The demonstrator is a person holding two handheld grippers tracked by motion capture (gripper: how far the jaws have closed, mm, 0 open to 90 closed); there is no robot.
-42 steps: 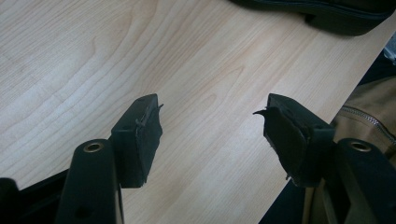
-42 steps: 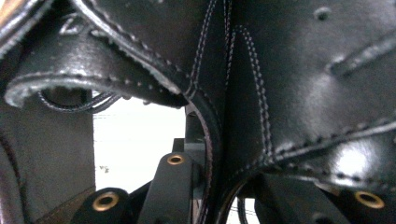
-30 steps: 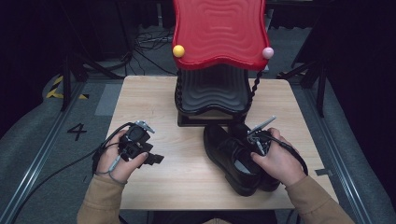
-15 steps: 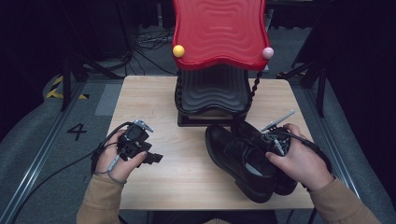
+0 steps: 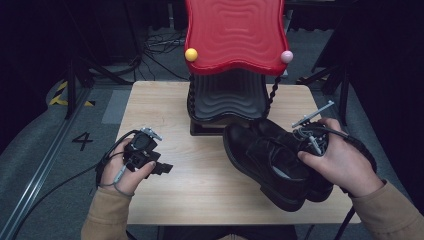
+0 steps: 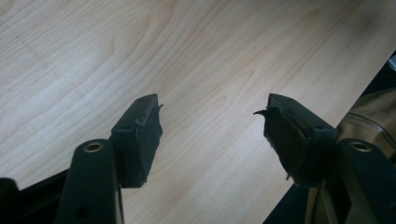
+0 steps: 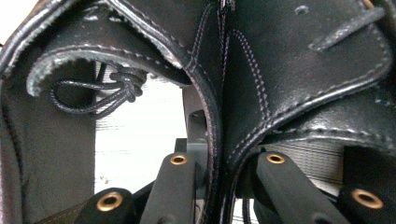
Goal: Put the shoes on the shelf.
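glossy black leather shoes [image 5: 270, 160] on a matt pale wood table [image 5: 200, 185].

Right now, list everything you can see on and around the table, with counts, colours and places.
shoes: two, black leather, right half of table, clamped together by their inner walls
rack: one, black base, red wavy top, back centre of table
knobs: two, yellow and pink, on rack top's corners
table: one, light wood
left gripper: black, open over bare table
right gripper: black, shut on shoes
hands: two, tan sleeves
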